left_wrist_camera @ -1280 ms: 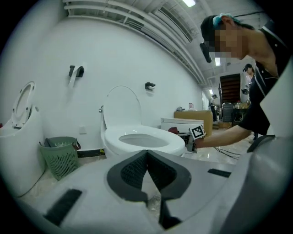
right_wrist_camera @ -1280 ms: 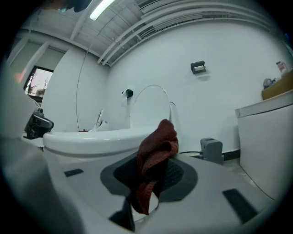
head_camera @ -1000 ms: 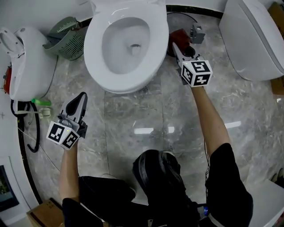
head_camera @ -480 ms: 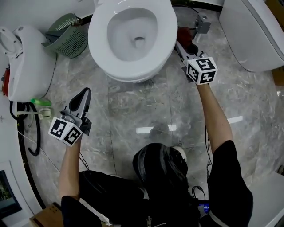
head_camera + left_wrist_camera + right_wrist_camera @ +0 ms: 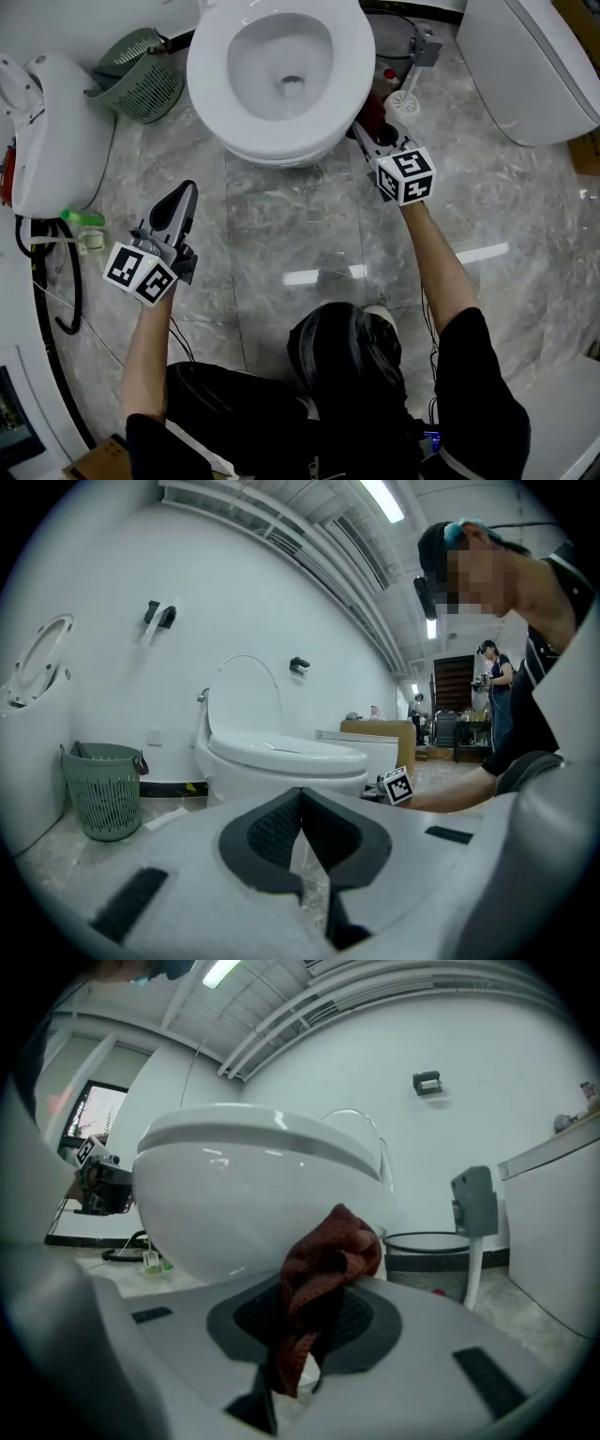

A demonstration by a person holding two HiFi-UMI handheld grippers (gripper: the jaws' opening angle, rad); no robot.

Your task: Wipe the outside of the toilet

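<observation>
The white toilet (image 5: 277, 70) stands at the top middle of the head view, its seat down and lid up. My right gripper (image 5: 364, 133) is shut on a dark red cloth (image 5: 328, 1269) and reaches under the bowl's right side; the cloth (image 5: 374, 111) lies close to the curved outer wall of the bowl (image 5: 234, 1208). My left gripper (image 5: 180, 208) hangs over the floor left of the bowl, its jaws shut with nothing between them. From the left gripper view the toilet (image 5: 281, 757) is ahead and apart.
A green basket (image 5: 141, 75) stands left of the toilet, a white appliance (image 5: 52, 131) with black cables (image 5: 56, 281) further left. A toilet brush (image 5: 403, 103) and a black bin (image 5: 436, 1246) are right of the bowl, a second white fixture (image 5: 525, 66) at top right. Marble floor (image 5: 300, 244) below.
My right gripper with the cloth has slid down and left along the bowl's right side, toward its front. The left gripper has barely moved.
</observation>
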